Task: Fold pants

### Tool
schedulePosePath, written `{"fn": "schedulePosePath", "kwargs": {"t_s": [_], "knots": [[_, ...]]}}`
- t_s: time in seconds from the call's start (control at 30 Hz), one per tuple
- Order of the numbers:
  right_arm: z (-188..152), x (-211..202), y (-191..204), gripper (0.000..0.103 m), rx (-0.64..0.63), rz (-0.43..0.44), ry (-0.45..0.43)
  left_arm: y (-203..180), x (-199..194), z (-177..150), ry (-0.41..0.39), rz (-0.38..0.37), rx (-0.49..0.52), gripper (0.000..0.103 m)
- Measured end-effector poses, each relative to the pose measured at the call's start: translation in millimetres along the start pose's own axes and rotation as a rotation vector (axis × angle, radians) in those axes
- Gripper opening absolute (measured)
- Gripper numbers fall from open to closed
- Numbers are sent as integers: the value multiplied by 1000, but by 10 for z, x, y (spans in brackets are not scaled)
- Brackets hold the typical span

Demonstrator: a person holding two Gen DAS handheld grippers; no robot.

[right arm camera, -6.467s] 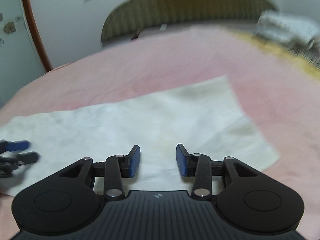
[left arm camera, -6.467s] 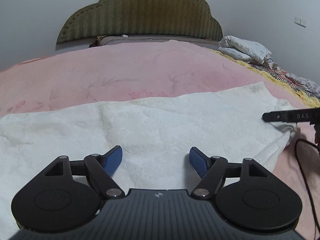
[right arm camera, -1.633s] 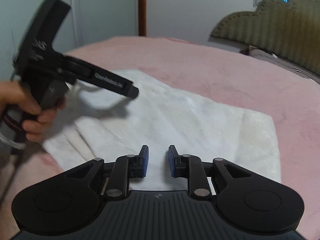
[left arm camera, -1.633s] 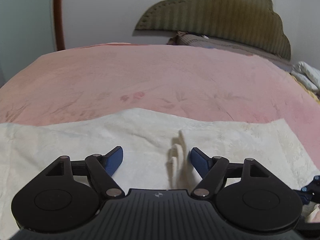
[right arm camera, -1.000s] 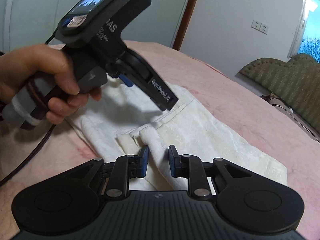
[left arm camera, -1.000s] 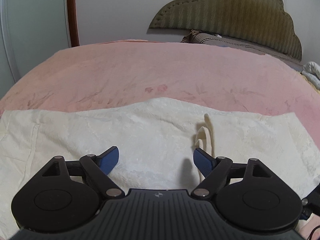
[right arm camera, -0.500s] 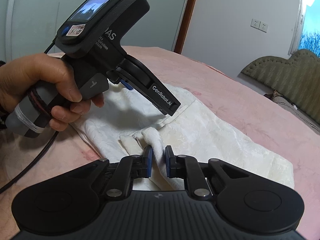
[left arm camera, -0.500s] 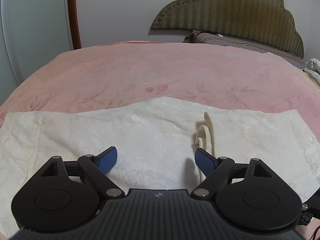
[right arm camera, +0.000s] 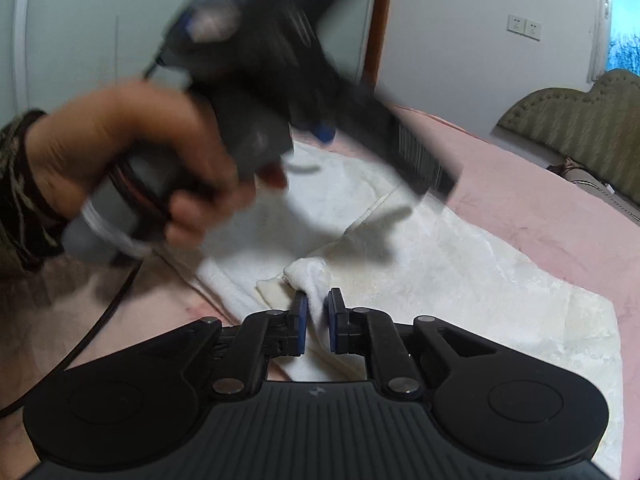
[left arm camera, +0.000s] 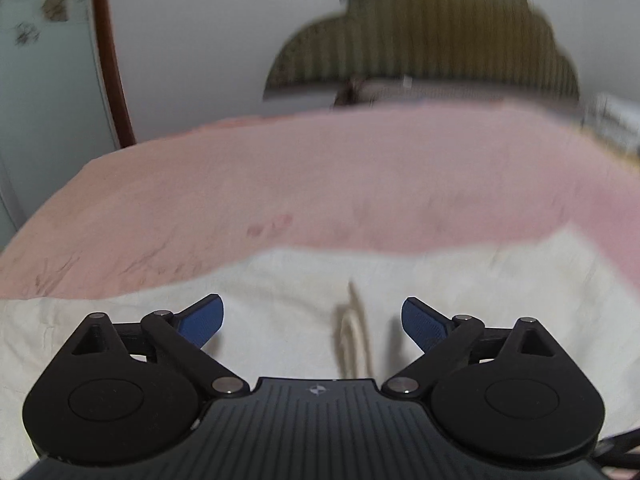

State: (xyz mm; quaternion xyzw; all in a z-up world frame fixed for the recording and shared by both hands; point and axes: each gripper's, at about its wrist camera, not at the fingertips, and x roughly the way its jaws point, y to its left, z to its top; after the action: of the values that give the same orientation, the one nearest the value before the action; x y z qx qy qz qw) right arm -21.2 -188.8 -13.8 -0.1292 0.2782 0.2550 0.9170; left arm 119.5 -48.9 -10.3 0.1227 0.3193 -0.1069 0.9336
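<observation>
Cream-white pants (left arm camera: 280,292) lie spread flat on the pink bed; they also show in the right wrist view (right arm camera: 460,272). My left gripper (left arm camera: 312,316) is open and empty just above the cloth, with a raised fold (left arm camera: 352,332) between its fingers. My right gripper (right arm camera: 316,316) is shut on a bunched edge of the pants (right arm camera: 310,276) near the bed's front side. The left gripper's body (right arm camera: 280,80), held by a hand, hangs blurred above the pants in the right wrist view.
The pink bedspread (left arm camera: 320,184) stretches back to a green padded headboard (left arm camera: 440,40). A black cable (right arm camera: 92,340) trails down at the left. A brown door frame (left arm camera: 108,60) and walls stand behind. Folded bedding (left arm camera: 616,120) lies at the far right.
My right gripper has closed tighter on the bunched pants edge. The left gripper has swung right and both views blur; the raised fold now sits between its fingers.
</observation>
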Motion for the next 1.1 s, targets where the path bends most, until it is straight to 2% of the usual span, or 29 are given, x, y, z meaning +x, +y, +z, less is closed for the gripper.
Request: {"fn": "schedulePosePath", "kwargs": {"t_s": [0.03, 0.1, 0.17, 0.37, 0.43, 0.47, 0.5, 0.53, 0.6, 0.67, 0.77, 0.87, 1.0, 1.1], "knots": [[8, -7, 6, 12, -8, -5, 1, -20, 42, -51, 15, 11, 16, 93], [28, -49, 22, 22, -29, -10, 5, 17, -12, -126, 0, -3, -2, 94], [68, -130, 24, 27, -34, 13, -7, 129, -97, -156, -20, -2, -27, 95], [249, -289, -112, 27, 60, 65, -106, 605, -248, -291, -9, 144, -70, 97], [231, -166, -185, 37, 107, 50, -60, 781, -256, -386, 23, 163, -86, 98], [198, -45, -195, 49, 116, 50, 6, 830, -238, -444, 41, 160, -82, 99], [145, 84, -185, 53, 109, 57, 82, 878, -245, -499, 53, 158, -81, 99], [98, 150, -150, 54, 93, 50, 110, 915, -278, -543, 50, 165, -92, 99], [105, 104, -51, 56, 73, 19, 73, 1016, -421, -607, 8, 191, -130, 98], [177, 18, 5, 54, 55, 23, 23, 1165, -545, -656, -13, 211, -173, 99], [303, -70, 186, 54, -7, 2, -53, 1454, -674, -715, -4, 241, -259, 98], [406, 37, 442, 54, -95, 29, -63, 1691, -791, -831, 23, 272, -298, 98], [484, 261, 909, 54, -230, 81, -34, 1703, -949, -1021, 20, 331, -186, 100], [472, 404, 1231, 54, -360, 77, -18, 1710, -1115, -1141, 2, 365, -132, 101]]}}
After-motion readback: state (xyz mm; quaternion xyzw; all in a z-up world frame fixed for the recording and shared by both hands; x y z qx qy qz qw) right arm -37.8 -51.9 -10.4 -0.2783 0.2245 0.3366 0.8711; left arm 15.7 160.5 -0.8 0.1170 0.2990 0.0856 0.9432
